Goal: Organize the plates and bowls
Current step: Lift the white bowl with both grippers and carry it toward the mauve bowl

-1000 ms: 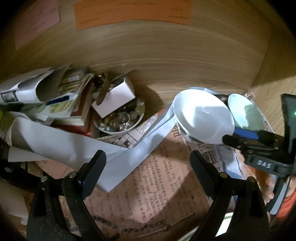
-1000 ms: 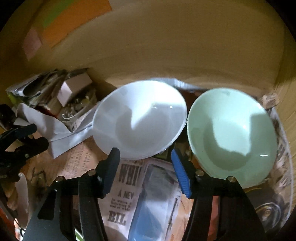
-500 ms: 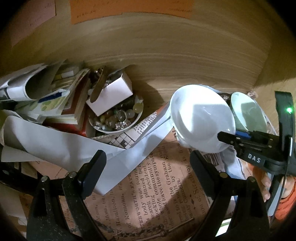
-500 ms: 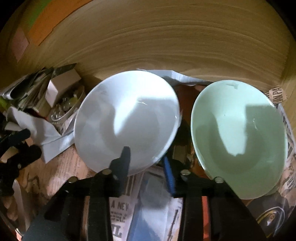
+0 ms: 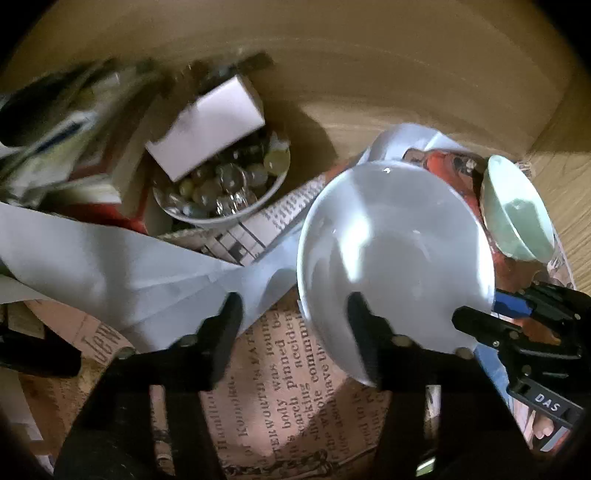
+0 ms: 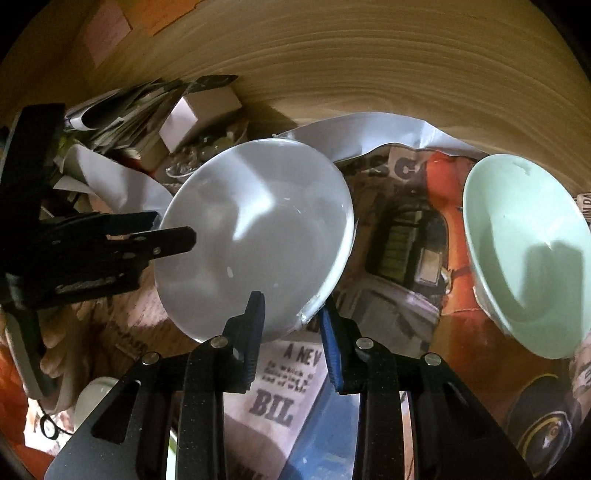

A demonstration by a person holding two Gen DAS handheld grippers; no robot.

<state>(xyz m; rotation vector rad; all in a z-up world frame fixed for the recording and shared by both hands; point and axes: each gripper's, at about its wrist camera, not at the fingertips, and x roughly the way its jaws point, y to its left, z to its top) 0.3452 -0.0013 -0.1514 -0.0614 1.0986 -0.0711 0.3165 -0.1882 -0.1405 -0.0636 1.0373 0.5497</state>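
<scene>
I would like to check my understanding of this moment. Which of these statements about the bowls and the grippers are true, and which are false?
1. The right gripper grips the white bowl at its rim. True.
2. The green bowl sits inside the white bowl. False: it is apart, to the white bowl's right.
3. The small bowl holds glass beads and a white box. True.
4. The left gripper is shut on the green bowl. False: it is open, beside the white bowl.

— What's behind it all?
— A wood-grain wall (image 6: 369,66), dim and yellowish, with pink and orange notes (image 6: 107,33) stuck high up.
— And underneath?
— Newspapers (image 5: 280,354) spread over the worktop, under patchy light.
</scene>
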